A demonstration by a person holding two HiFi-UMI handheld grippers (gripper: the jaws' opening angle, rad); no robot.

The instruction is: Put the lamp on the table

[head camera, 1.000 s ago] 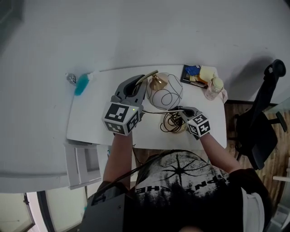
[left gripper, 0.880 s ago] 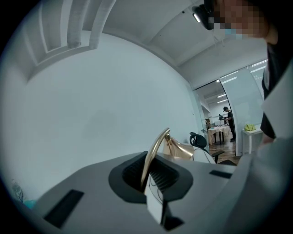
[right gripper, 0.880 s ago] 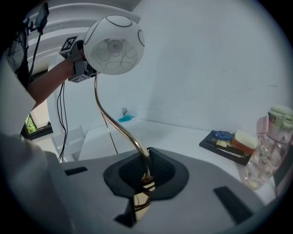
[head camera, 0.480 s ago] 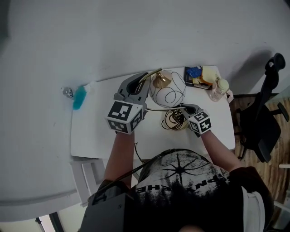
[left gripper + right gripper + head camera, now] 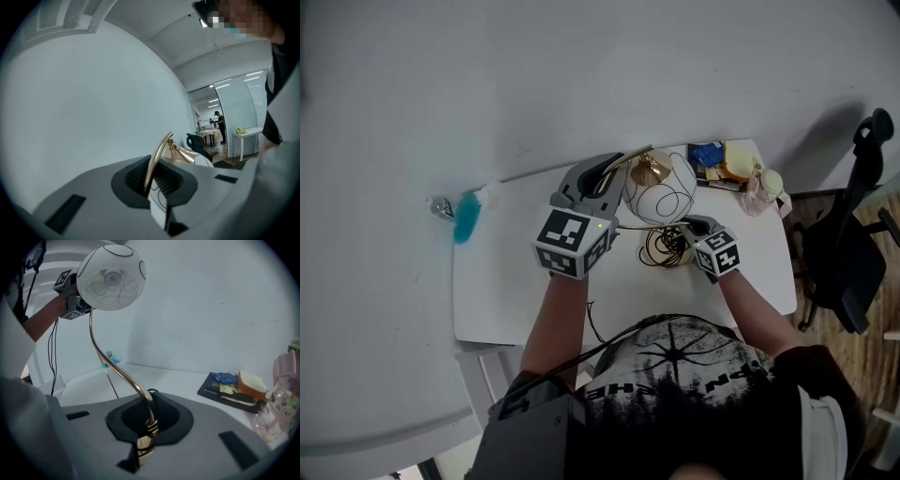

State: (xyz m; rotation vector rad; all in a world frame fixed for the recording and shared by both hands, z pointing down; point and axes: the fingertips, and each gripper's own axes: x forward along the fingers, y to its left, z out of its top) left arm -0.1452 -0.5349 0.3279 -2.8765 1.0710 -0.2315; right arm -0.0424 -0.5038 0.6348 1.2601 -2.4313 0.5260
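The lamp has a white globe shade (image 5: 666, 187) with thin black lines, a curved gold stem (image 5: 110, 364) and a dark coiled cord (image 5: 661, 248) that lies over the white table (image 5: 516, 291). My left gripper (image 5: 614, 173) is shut on the upper stem (image 5: 157, 154), close to the globe. My right gripper (image 5: 682, 225) is shut on the lower stem (image 5: 149, 420), just in front of the cord. In the right gripper view the globe (image 5: 111, 277) stands high at the upper left. The lamp's foot is hidden below the right jaws.
A dark tray (image 5: 712, 155) with food packets lies at the table's far right corner, with a pinkish bottle (image 5: 761, 192) next to it. A teal object (image 5: 467, 214) sits by the far left corner. A black office chair (image 5: 853, 253) stands right of the table.
Both grippers have carried the lamp toward the far right part of the table. The globe now sits nearer the tray.
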